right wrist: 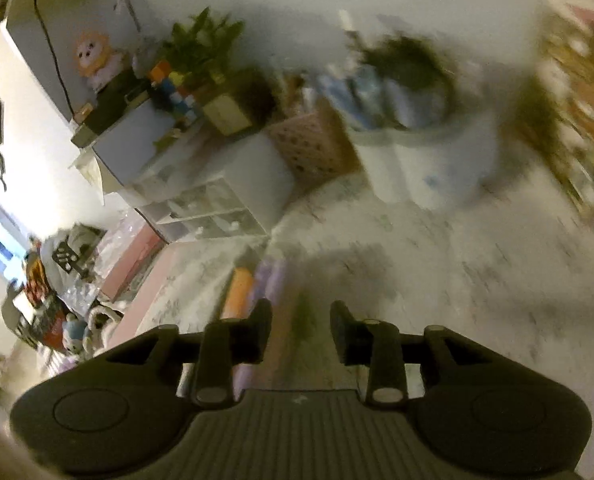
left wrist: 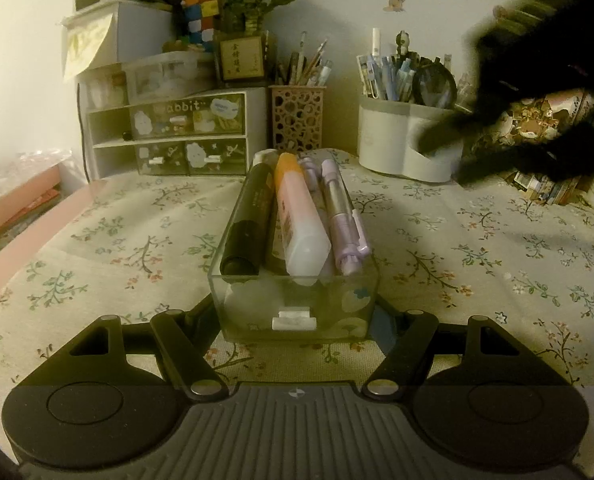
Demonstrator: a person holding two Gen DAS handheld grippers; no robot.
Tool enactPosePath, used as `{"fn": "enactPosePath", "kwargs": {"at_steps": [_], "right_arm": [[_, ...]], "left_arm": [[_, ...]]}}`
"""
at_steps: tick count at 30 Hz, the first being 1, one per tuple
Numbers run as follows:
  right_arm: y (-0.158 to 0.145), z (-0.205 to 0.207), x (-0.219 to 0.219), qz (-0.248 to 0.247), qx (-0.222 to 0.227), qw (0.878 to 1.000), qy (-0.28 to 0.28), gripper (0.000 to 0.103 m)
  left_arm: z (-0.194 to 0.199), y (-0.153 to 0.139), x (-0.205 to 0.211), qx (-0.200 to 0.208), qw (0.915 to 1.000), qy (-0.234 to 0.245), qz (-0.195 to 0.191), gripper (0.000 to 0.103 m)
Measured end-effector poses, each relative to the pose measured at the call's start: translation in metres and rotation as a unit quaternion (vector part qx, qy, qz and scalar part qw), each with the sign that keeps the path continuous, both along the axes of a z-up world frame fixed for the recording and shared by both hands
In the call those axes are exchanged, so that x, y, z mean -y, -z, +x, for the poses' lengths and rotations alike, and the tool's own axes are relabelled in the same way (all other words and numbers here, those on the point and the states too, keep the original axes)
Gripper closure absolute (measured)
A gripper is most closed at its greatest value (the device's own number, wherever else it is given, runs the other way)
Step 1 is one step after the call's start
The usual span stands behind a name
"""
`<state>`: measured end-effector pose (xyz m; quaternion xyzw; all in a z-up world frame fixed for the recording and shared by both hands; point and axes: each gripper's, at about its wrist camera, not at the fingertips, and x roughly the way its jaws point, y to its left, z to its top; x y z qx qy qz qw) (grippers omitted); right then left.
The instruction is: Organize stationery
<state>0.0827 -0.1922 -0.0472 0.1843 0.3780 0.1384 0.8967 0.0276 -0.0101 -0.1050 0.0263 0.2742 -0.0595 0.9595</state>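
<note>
Between left gripper (left wrist: 295,320) fingers: clear drawer (left wrist: 297,300), tips hidden | right gripper (right wrist: 301,330) narrow, empty, blurred

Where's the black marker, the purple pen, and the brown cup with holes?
black marker (left wrist: 245,216), left wrist view, on its barrel.
purple pen (left wrist: 341,216), left wrist view, on its body.
brown holey pen cup (left wrist: 297,118), left wrist view, on its front wall.

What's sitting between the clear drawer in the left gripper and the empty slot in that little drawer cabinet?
Nothing visible. The left gripper holds the clear drawer of pens; only bare floral tablecloth lies between it and the drawer cabinet. The open slots are on its left side.
</note>
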Motion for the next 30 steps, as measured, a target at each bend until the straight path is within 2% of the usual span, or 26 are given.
{"fn": "enactPosePath", "kwargs": {"at_steps": [5, 12, 17, 23, 30], "right_arm": [[0.022, -0.035, 0.021, 0.011, -0.013, 1.0, 0.026, 0.072], [0.041, -0.054, 0.032, 0.008, -0.023, 0.999, 0.044, 0.072], [0.05, -0.059, 0.034, 0.026, -0.014, 0.998, 0.05, 0.072], [0.056, -0.065, 0.028, 0.006, -0.015, 0.999, 0.049, 0.071], [0.06, -0.074, 0.03, 0.026, 0.002, 0.998, 0.049, 0.07]], "left_arm": [[0.007, -0.006, -0.002, -0.024, 0.9997, 0.006, 0.001, 0.03], [0.024, -0.013, -0.002, -0.066, 0.9976, 0.017, 0.011, 0.031], [0.036, -0.014, 0.0, -0.075, 0.9968, 0.024, 0.014, 0.031], [0.053, -0.015, -0.001, -0.081, 0.9962, 0.032, 0.012, 0.031], [0.059, -0.013, 0.002, -0.072, 0.997, 0.024, 0.011, 0.03]]}}
